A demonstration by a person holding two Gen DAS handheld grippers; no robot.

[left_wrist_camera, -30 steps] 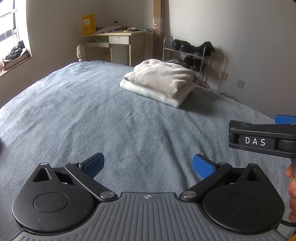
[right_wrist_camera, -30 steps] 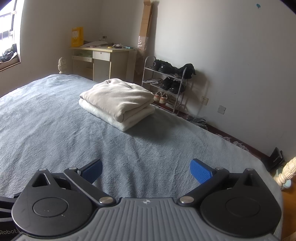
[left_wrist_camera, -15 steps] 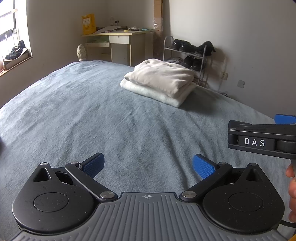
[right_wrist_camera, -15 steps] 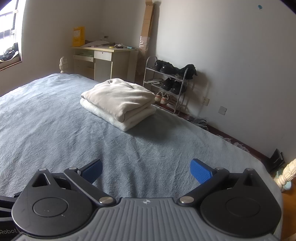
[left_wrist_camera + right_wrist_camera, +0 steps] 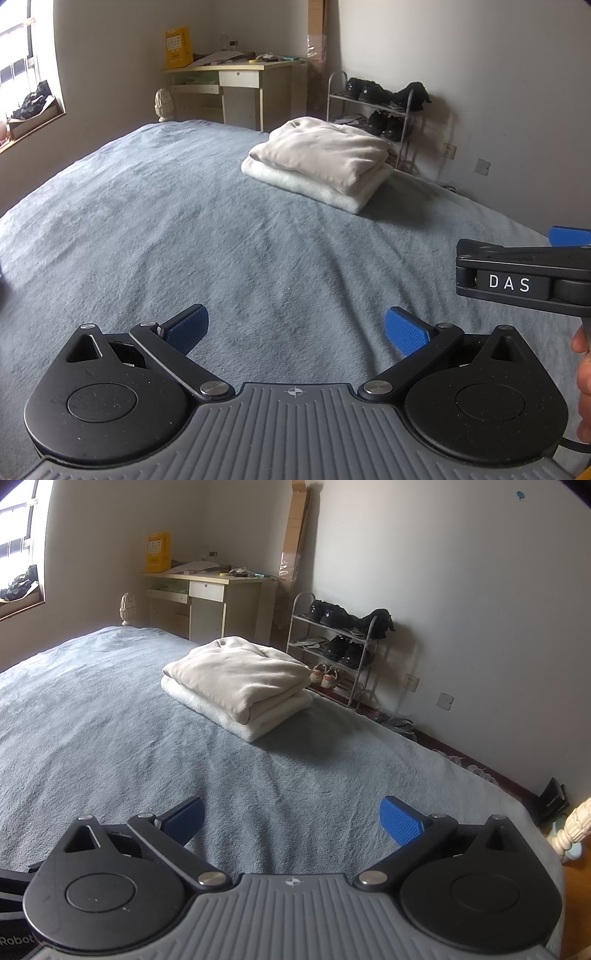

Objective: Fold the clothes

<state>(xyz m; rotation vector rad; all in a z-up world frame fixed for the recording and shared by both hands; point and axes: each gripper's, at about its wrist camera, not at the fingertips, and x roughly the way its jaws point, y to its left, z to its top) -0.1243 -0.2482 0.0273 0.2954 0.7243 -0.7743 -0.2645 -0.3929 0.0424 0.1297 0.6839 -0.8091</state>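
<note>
We're looking across a big bed with a blue-grey fuzzy blanket (image 5: 177,229), pretty much bare apart from one pile. The room has plain white walls, a window (image 5: 22,74) on the left with dark stuff on the sill, a pale wooden desk (image 5: 236,85) in the far corner with a yellow box (image 5: 178,47) and clutter on top, and a tall cardboard piece (image 5: 295,531) leaning in the corner beside it. There's one metal shoe rack (image 5: 332,646) against the right wall, with several dark shoes and one light pair at the bottom; we can't count them exactly.

The clothes: two folded pieces stacked together, a beige garment (image 5: 325,155) lying on top of a white folded one (image 5: 314,186), sitting on the far right part of the bed, near the shoe rack.

Two grippers. Our left gripper (image 5: 295,328) has its blue pads spread wide with nothing between them, hovering over the blanket. Our right gripper (image 5: 291,814) is the same, spread apart and empty. In the left view the right one pokes in from the side, with a bit of a hand (image 5: 583,387) at the edge.
</note>
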